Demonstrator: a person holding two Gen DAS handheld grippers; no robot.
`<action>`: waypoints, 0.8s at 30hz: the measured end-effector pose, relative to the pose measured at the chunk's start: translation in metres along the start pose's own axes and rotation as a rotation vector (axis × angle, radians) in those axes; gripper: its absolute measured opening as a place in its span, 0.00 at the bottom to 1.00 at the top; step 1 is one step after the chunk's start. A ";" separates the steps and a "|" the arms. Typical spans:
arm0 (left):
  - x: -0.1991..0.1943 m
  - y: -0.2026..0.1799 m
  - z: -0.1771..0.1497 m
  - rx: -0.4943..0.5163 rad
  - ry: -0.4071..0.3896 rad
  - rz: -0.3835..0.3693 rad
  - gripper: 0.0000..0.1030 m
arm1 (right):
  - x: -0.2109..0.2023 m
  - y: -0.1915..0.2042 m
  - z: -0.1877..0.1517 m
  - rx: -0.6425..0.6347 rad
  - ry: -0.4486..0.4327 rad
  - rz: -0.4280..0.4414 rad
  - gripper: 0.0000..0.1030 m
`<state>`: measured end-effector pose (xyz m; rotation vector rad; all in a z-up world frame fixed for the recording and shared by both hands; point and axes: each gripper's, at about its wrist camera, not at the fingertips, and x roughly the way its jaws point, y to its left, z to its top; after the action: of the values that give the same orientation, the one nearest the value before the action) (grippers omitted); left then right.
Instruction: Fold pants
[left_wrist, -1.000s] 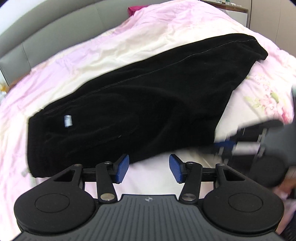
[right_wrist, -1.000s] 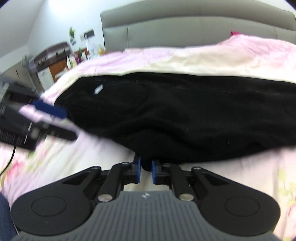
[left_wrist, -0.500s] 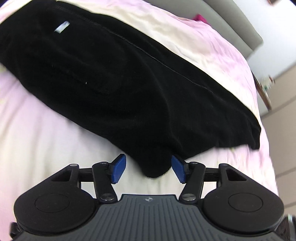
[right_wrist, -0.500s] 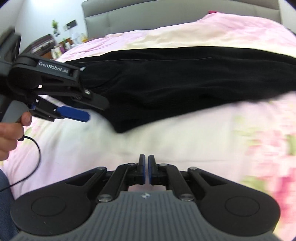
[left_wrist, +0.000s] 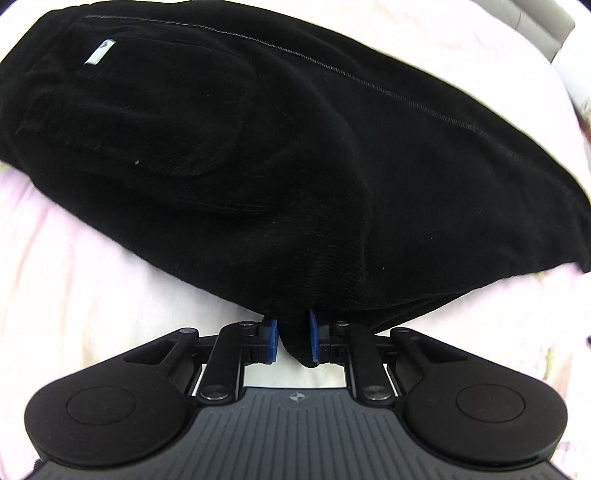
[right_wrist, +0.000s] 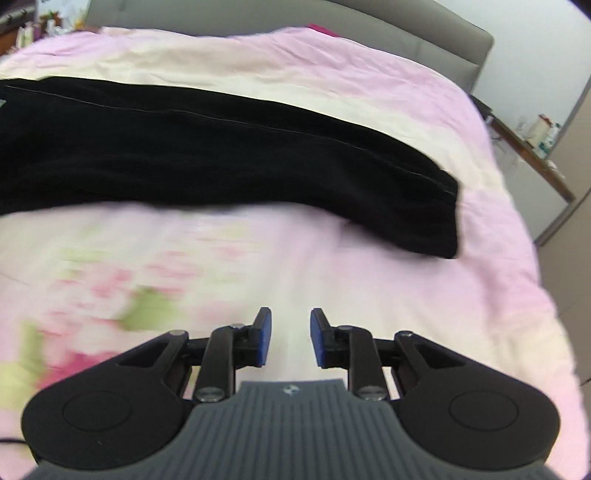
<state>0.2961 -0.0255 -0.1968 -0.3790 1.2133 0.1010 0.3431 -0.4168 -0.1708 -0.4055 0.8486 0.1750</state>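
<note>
Black pants (left_wrist: 295, 166) lie folded lengthwise on a pink floral bedspread (left_wrist: 74, 295), with a small white label (left_wrist: 99, 52) at the far left. My left gripper (left_wrist: 291, 341) is shut on the near crotch corner of the pants, black fabric pinched between its blue pads. In the right wrist view the pants' leg (right_wrist: 221, 155) stretches across the bed and ends in a hem (right_wrist: 448, 218) at the right. My right gripper (right_wrist: 290, 341) is open and empty, above bare bedspread short of the leg.
A grey headboard (right_wrist: 406, 33) runs along the far side of the bed. A wooden side table (right_wrist: 532, 147) with small items stands at the right, beyond the bed's edge. The bedspread (right_wrist: 184, 280) slopes away at the right.
My left gripper moved in and closed on the pants' near corner. My right gripper let go of the pants, swung right toward the leg end, and opened.
</note>
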 end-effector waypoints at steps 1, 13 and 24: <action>0.002 -0.003 0.001 0.003 0.005 0.007 0.18 | 0.008 -0.024 0.001 0.025 0.011 -0.009 0.18; 0.034 -0.043 0.018 0.039 0.084 0.114 0.18 | 0.114 -0.199 0.081 0.378 -0.020 0.040 0.51; 0.034 -0.054 0.016 0.059 0.090 0.166 0.18 | 0.191 -0.231 0.121 0.479 -0.011 0.125 0.27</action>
<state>0.3376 -0.0750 -0.2112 -0.2323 1.3333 0.1923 0.6227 -0.5787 -0.1800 0.0968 0.8738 0.0841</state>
